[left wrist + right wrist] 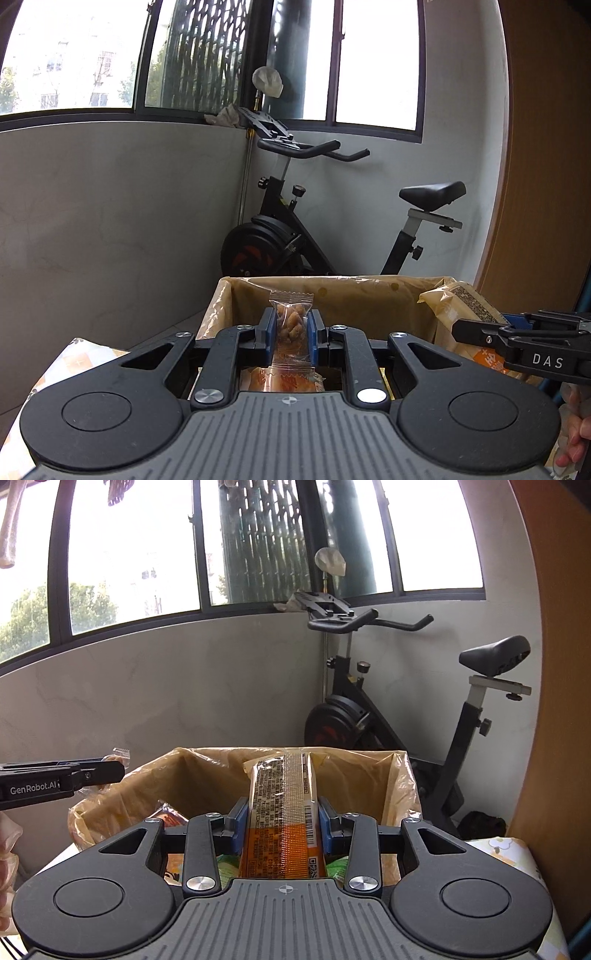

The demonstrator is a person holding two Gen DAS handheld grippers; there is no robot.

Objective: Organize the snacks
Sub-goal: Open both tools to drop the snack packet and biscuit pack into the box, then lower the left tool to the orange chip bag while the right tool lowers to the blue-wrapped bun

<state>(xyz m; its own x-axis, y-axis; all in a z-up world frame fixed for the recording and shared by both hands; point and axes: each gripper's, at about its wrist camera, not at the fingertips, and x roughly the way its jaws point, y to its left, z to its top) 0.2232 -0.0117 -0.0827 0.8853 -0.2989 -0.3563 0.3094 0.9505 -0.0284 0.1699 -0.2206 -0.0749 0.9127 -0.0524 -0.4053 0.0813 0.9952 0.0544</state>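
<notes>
Exercise bike beneath windows

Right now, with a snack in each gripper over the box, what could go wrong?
1. The left gripper pinches only the middle of the small clear snack packet; it might slip or get squashed.
2. The right gripper holds the long orange packet low, so its tall top may tip.
3. Both hover close over the lined cardboard box; they could bump.

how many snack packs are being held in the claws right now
2: a small clear packet in the left claw, a long orange pack in the right claw, both above the lined box. Others lie inside, partly hidden.
</notes>
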